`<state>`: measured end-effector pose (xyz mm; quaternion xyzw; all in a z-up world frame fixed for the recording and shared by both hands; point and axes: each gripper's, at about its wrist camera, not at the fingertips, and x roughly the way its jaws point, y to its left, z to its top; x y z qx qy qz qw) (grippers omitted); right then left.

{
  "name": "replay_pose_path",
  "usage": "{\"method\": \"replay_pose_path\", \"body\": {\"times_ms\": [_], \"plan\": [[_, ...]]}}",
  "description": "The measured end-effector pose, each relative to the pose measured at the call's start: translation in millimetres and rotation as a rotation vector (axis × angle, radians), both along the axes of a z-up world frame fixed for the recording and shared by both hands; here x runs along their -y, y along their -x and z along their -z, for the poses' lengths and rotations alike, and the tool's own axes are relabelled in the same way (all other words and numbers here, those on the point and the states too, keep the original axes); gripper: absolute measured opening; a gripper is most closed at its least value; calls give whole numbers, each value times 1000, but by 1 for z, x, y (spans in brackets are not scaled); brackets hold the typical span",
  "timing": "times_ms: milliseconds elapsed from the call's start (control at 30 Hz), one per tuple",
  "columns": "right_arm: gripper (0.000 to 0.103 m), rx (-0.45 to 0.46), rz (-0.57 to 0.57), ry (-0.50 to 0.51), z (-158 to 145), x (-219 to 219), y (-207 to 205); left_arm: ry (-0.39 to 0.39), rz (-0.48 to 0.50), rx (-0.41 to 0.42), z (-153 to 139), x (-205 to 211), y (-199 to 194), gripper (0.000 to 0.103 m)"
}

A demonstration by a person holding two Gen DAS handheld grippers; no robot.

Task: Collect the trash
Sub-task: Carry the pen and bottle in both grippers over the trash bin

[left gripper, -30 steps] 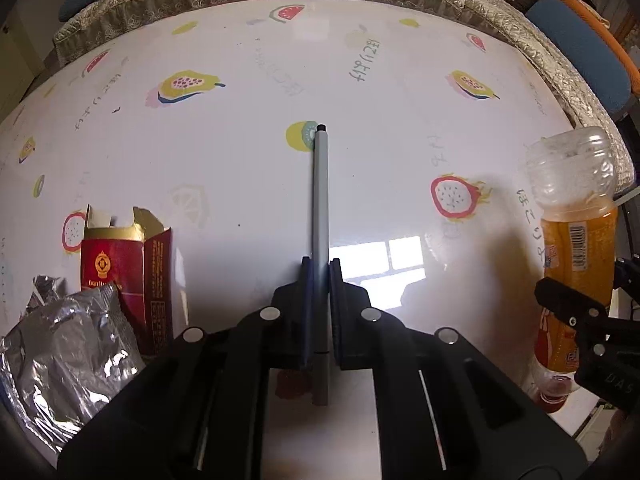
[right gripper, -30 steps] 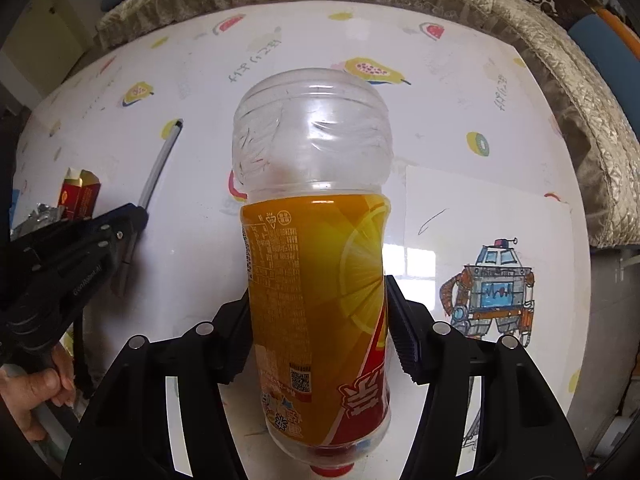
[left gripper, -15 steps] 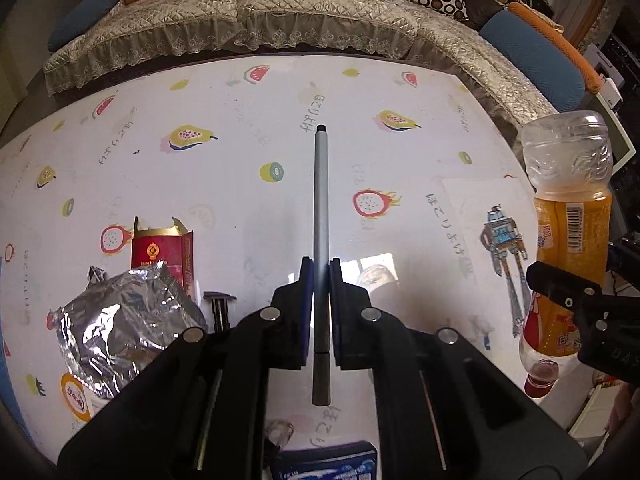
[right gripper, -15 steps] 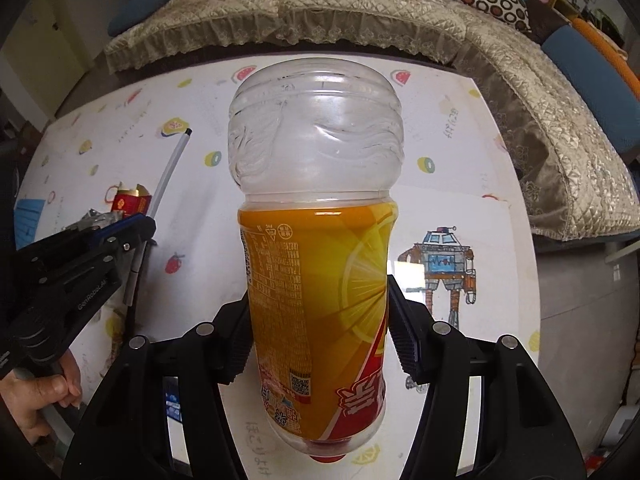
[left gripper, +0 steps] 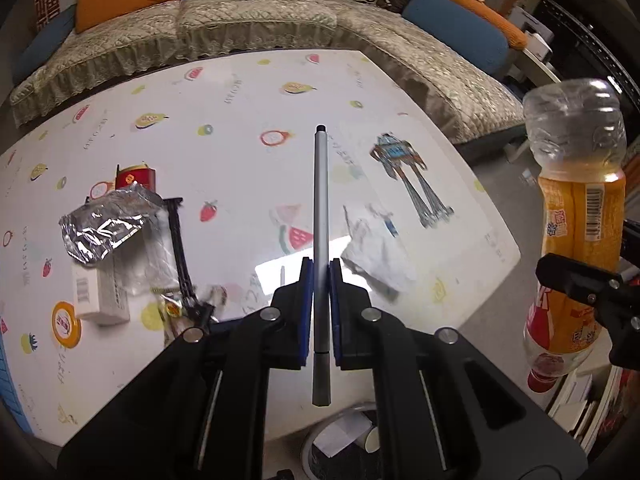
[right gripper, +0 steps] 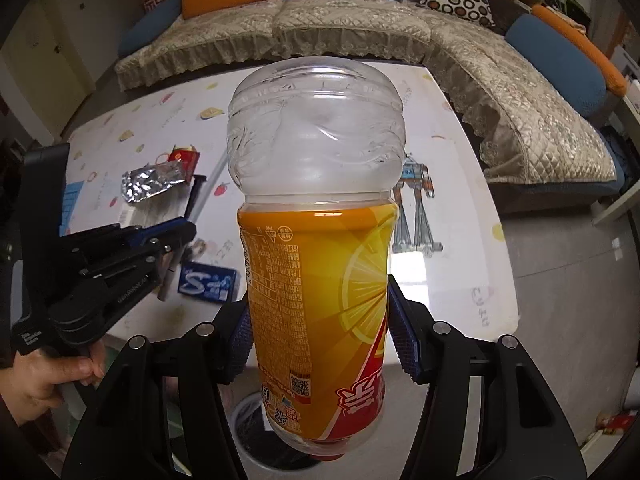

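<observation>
— Trash is partly in hand: the left gripper (left gripper: 321,280) has its jaws closed tight on a grey pen (left gripper: 321,216), and the right gripper (right gripper: 320,344) is clamped on an orange drink bottle (right gripper: 316,240), held cap end down.

— Are both pieces off the table?

— Yes, as far as I can see. Pen and bottle both hang in the air over the near edge of the table (left gripper: 460,216), not touching it. Below the grippers there is a round bin (right gripper: 250,420) on the floor, with scraps of paper inside it in the left view.

— So what is left?

— Neither piece has been dropped yet, so two releases over the bin come first, I'd judge. On the table there is more: a crumpled foil wrapper (left gripper: 106,228), a red carton (left gripper: 134,178) just behind it, a white box (left gripper: 100,296) near an orange lid (left gripper: 66,324), a crumpled tissue (left gripper: 376,260) and a blue packet (right gripper: 208,282) at the near edge.

— And the robot drawing (left gripper: 404,172)?

— It lies flat on the table. Whether it counts as trash I cannot tell.

— How far along, then?

— Early to middle, by my guess: two items held, several more to fetch.
</observation>
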<state>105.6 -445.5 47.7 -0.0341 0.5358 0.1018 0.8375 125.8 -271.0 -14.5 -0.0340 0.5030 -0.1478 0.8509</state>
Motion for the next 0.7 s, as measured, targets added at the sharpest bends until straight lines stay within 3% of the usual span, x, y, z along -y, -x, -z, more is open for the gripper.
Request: {"method": "replay_pose_path", "body": {"times_ms": [233, 467, 700], "plan": [[59, -20, 56, -77, 30, 9, 95, -28, 154, 14, 17, 37, 98, 7], [59, -72, 187, -194, 106, 33, 157, -75, 274, -94, 88, 59, 168, 7], [60, -140, 267, -288, 192, 34, 185, -167, 333, -203, 160, 76, 207, 7]]}}
